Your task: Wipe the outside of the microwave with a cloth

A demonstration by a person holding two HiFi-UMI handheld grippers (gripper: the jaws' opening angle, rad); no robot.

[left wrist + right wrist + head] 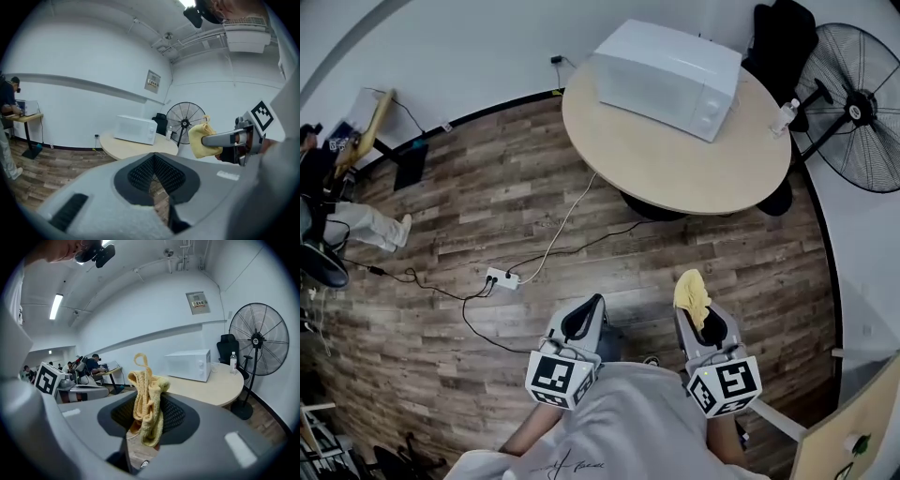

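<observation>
Round table point(675, 169), standing fan point(861, 109), water bottle point(784, 116), floor power strip point(501, 278).

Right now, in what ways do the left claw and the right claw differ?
The left claw is empty; the right claw grips a yellow cloth. The left claw's jaws meet, while the right claw's jaws press on the bunched cloth between them. Both are held over the floor, apart from the microwave on the table.
</observation>
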